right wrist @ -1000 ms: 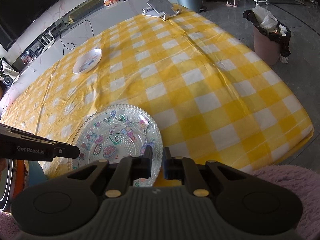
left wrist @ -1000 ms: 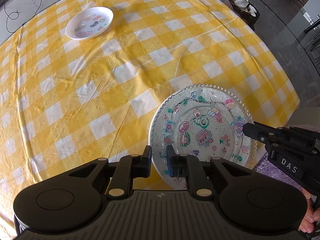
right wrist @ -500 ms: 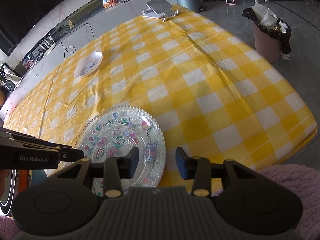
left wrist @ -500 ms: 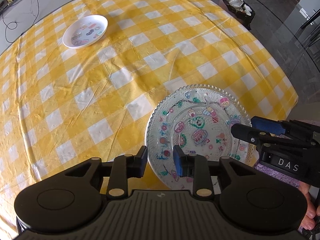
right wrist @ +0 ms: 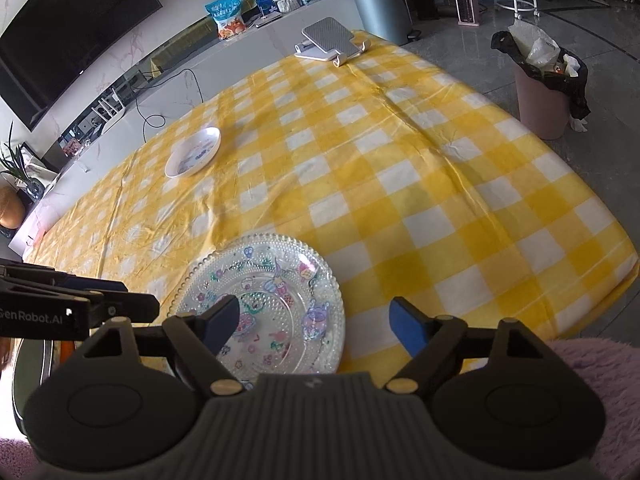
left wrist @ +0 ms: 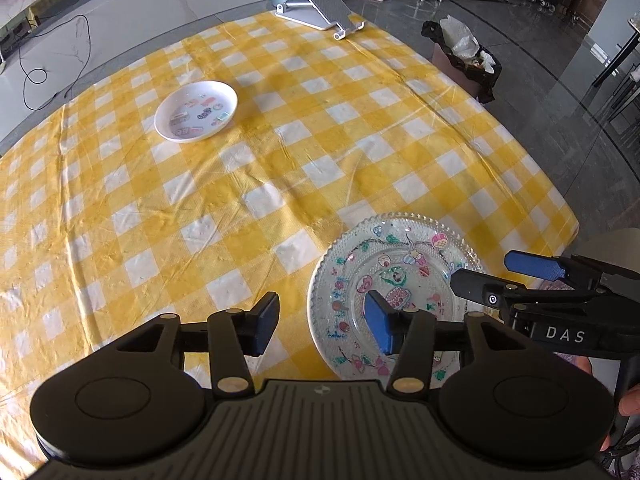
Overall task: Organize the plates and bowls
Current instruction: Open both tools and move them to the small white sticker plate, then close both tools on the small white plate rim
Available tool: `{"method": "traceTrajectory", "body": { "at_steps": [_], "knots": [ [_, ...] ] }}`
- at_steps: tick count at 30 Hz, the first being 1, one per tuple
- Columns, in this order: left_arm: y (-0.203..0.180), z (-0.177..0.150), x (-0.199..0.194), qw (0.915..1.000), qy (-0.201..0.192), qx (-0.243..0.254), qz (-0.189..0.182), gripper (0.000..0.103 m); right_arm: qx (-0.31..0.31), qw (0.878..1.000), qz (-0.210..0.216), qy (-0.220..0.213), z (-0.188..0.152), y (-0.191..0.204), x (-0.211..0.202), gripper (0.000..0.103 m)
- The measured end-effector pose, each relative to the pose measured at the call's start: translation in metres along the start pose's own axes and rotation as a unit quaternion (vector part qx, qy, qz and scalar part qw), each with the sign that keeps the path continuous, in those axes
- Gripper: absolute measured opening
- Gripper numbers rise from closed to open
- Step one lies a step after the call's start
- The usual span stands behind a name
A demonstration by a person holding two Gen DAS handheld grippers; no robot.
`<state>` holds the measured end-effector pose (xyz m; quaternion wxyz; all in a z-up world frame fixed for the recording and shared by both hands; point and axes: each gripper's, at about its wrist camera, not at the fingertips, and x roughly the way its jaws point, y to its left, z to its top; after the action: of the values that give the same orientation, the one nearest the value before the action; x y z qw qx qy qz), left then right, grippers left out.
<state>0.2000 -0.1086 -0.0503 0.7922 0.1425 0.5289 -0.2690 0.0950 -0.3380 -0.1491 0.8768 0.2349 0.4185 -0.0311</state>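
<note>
A clear glass plate with cartoon stickers [left wrist: 400, 280] lies flat on the yellow checked tablecloth [left wrist: 280, 160] near the table's front edge; it also shows in the right wrist view [right wrist: 272, 292]. A small white bowl with stickers [left wrist: 196, 111] sits far back left, and shows in the right wrist view [right wrist: 194, 152]. My left gripper [left wrist: 322, 322] is open and empty, above the plate's left rim. My right gripper [right wrist: 316, 322] is open and empty, above the plate's right rim; it also enters the left wrist view from the right [left wrist: 488, 276].
A grey tablet stand [left wrist: 320, 10] sits at the table's far edge. A bin with a black bag [right wrist: 546, 84] stands on the floor to the right. A purple fluffy fabric [right wrist: 580, 360] lies at the near right edge.
Both grippers were shut at the plate's rim a second ago. Both have since opened wide and pulled back and up; the plate stays flat on the cloth.
</note>
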Motion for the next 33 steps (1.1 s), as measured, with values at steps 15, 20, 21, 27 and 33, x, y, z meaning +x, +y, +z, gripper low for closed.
{"method": "traceTrajectory", "body": {
  "at_steps": [15, 20, 21, 27, 33],
  "knots": [
    [0.065, 0.029, -0.006, 0.9965, -0.045, -0.06, 0.039, 0.061, -0.026, 0.999, 0.029, -0.026, 0.043, 0.036, 0.039, 0.085],
    [0.086, 0.037, 0.005, 0.9948, -0.044, -0.079, 0.048, 0.061, -0.035, 0.998, 0.034, -0.044, 0.063, 0.051, 0.06, 0.084],
    [0.09, 0.038, 0.007, 0.9944, -0.046, -0.08, 0.052, 0.061, -0.037, 0.998, 0.036, -0.046, 0.068, 0.055, 0.064, 0.084],
    [0.109, 0.055, 0.011, 0.9919, -0.07, -0.084, 0.065, 0.061, -0.065, 0.996, 0.03, -0.044, 0.097, 0.084, 0.094, 0.083],
    [0.126, 0.072, 0.021, 0.9845, -0.122, -0.096, 0.081, 0.061, -0.075, 0.996, 0.013, -0.055, 0.138, 0.11, 0.128, 0.083]
  ]
}}
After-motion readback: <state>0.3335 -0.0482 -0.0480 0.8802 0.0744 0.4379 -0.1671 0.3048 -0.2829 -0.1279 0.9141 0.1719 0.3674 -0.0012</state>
